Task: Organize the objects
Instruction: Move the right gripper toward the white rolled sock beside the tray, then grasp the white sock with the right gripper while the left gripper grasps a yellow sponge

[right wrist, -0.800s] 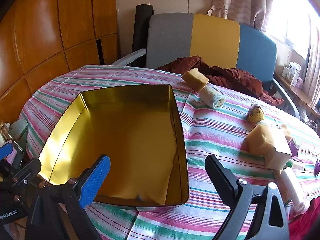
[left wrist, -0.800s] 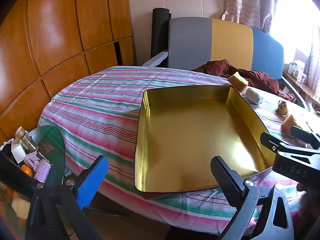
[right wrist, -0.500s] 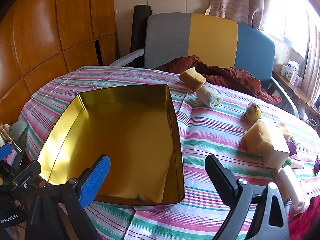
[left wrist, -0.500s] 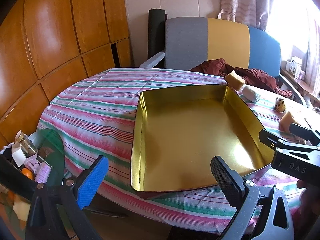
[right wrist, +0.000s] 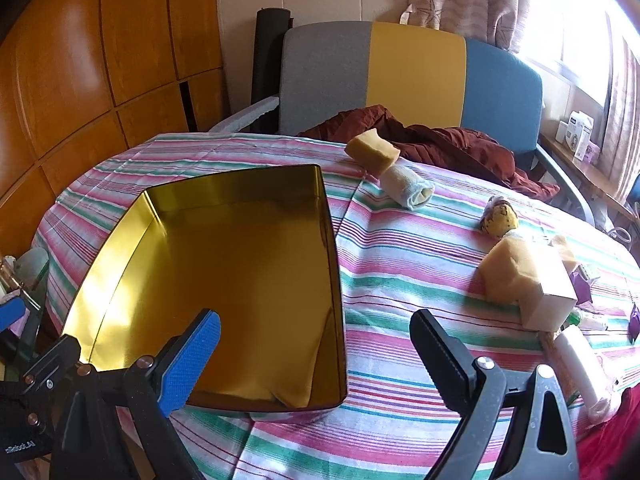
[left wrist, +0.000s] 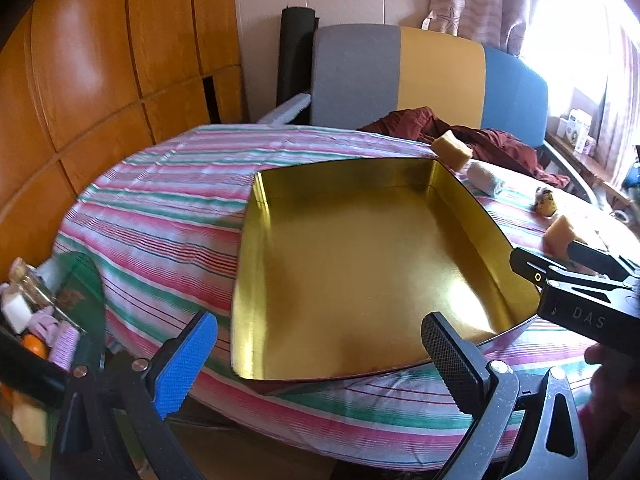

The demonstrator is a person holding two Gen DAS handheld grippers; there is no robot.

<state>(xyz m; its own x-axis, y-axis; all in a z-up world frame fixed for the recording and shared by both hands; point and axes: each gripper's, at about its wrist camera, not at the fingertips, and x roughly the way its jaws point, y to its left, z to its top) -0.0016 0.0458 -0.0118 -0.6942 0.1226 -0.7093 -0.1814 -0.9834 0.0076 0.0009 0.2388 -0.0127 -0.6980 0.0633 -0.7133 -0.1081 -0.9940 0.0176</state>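
Note:
An empty gold tin tray [left wrist: 256, 272] [right wrist: 334, 272] lies on the striped tablecloth [left wrist: 160, 208] [right wrist: 400, 280]. Right of it lie a yellow sponge [right wrist: 373, 151], a rolled white cloth [right wrist: 408, 187], a small yellow spotted toy [right wrist: 500, 218], a second sponge [right wrist: 508, 276] against a white box [right wrist: 550, 300], and a white tube [right wrist: 582, 364]. My left gripper [left wrist: 320, 356] is open and empty at the tray's near edge. My right gripper [right wrist: 316, 354] is open and empty over the tray's near right corner; it also shows in the left wrist view [left wrist: 576, 276].
A grey, yellow and blue chair [right wrist: 400, 72] with a dark red cloth [right wrist: 440, 140] stands behind the table. A glass side table [left wrist: 76, 296] with small bottles sits at the left. Wooden wall panels [left wrist: 100, 80] run along the left.
Both grippers have drawn back and risen a little, so the tray and the objects look slightly smaller and lower. Nothing on the table has moved.

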